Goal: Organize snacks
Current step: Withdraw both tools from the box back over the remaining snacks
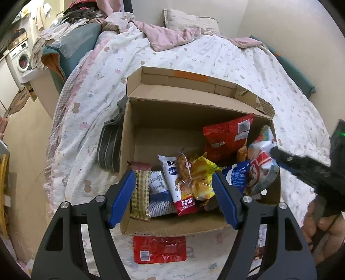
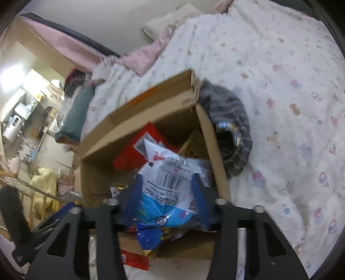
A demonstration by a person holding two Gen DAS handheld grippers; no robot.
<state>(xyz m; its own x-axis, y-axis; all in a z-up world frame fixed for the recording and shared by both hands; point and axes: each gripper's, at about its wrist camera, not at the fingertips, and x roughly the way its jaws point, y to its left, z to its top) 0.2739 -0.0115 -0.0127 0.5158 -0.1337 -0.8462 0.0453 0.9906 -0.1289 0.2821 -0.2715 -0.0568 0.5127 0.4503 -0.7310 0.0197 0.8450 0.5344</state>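
Note:
An open cardboard box [image 1: 127, 133] stands on the bed and holds several snack packets. My left gripper [image 1: 174, 191] hovers open over its near end. Between its blue pads lie a checkered packet [image 1: 141, 193], a white "FOOD" pack [image 1: 172, 172] and a yellow bag [image 1: 202, 172], none of them gripped. A red bag [image 1: 226, 135] leans on the far right wall. My right gripper [image 2: 167, 191] is shut on a white and blue snack bag [image 2: 170, 193] above the box [image 2: 207, 129]. From the left wrist view this bag [image 1: 261, 170] hangs over the box's right side. A red packet [image 1: 159, 249] lies on the quilt before the box.
A grey striped cloth [image 1: 108, 148] is bunched against the box's left wall. The flowered quilt [image 1: 215, 56] covers the bed, with a pink blanket [image 1: 166, 34] and pillow [image 1: 189, 19] at the head. A washing machine [image 1: 20, 58] and floor clutter are at far left.

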